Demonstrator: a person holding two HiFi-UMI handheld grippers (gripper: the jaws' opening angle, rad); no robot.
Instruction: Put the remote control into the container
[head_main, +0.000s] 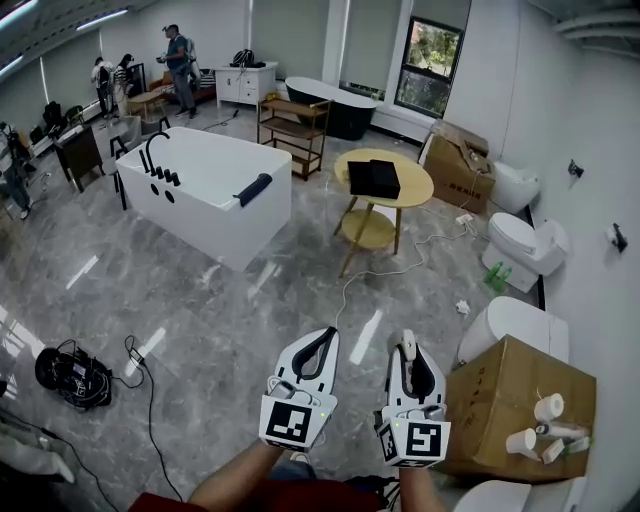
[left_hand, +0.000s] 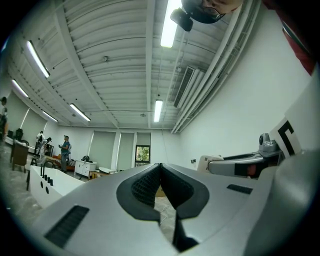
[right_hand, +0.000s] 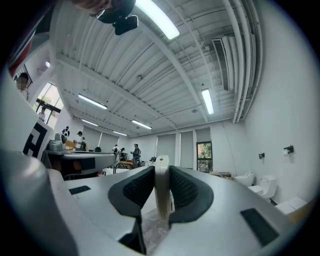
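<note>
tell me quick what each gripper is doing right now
Left gripper: closed, nothing between its jaws.
Right gripper: closed on the white remote control.

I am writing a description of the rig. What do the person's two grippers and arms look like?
The left gripper and the right gripper are both white, rounded shells with black ribbed pads lining the jaws. Each has a cube with black-and-white square markers at its rear. The forearms are bare, and dark red clothing shows at the bottom edge.

Left gripper (head_main: 322, 338) jaws together; right gripper (head_main: 410, 354) jaws tight on remote control (right_hand: 161, 197).
</note>
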